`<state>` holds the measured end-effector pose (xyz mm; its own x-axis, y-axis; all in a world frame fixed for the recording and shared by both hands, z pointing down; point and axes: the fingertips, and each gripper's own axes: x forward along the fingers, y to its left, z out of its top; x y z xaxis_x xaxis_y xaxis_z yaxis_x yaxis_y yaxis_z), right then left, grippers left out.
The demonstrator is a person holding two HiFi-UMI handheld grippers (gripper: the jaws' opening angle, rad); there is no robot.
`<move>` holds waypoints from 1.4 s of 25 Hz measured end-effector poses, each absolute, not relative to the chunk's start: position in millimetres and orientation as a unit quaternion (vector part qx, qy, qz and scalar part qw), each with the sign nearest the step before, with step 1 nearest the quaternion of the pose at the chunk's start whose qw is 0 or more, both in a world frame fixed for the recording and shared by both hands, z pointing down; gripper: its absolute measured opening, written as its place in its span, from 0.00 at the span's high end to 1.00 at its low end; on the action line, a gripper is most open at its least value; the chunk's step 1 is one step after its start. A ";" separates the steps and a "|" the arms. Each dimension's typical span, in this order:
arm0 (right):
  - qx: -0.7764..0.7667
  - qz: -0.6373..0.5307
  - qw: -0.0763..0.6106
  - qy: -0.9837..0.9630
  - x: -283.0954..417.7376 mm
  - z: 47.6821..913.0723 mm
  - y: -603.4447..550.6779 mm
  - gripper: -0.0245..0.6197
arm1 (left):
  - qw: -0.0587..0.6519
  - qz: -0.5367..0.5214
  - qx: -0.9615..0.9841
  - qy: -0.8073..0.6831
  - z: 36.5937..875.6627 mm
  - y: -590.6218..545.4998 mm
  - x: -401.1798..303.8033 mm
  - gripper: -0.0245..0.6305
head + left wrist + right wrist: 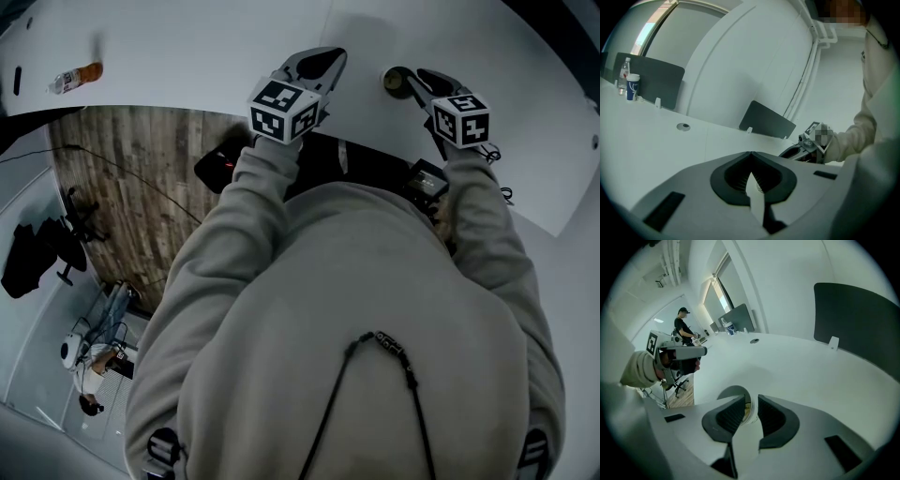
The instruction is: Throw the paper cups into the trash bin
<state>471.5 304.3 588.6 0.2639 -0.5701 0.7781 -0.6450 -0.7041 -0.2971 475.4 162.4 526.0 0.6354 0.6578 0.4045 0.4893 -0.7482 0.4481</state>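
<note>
A paper cup stands on the white table at the tips of my right gripper. In the right gripper view the cup's rim and wall sit between the two dark pads of my right gripper, one jaw inside the cup's mouth and one outside. A thin gap shows beside the outer pad, so the jaws stand open around the wall. My left gripper hovers over the table a little to the left, shut with nothing in it; its tips meet. No trash bin shows.
A blue-and-white cup and a bottle stand at the table's far end. Dark dividers rise along the table. A cable hole is in the tabletop. A person stands in the distance. Wooden floor lies left of the table.
</note>
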 end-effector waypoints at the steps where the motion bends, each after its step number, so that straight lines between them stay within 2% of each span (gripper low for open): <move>1: 0.794 0.472 0.044 -0.380 470.9 590.0 304.7 0.83 | 0.152 0.280 0.892 0.319 525.8 160.4 474.1 0.96; 6: 0.794 0.476 0.074 -0.371 466.7 600.3 311.1 0.91 | 0.162 0.275 0.896 0.308 529.6 153.1 468.6 0.96; 16: 0.802 0.456 0.079 -0.379 476.0 570.9 296.0 0.91 | 0.168 0.265 0.902 0.295 520.5 137.5 469.0 0.96; 22: 0.821 0.421 0.092 -0.374 457.6 553.7 298.8 0.91 | 0.142 0.258 0.912 0.285 521.1 144.4 439.3 0.96; 30: 0.826 0.386 0.091 -0.399 457.5 539.9 304.2 0.91 | 0.115 0.256 0.918 0.282 515.2 165.7 415.9 0.96; 35: 0.814 0.378 0.103 -0.428 475.6 549.0 282.5 0.91 | 0.107 0.253 0.931 0.239 509.4 137.5 414.4 0.96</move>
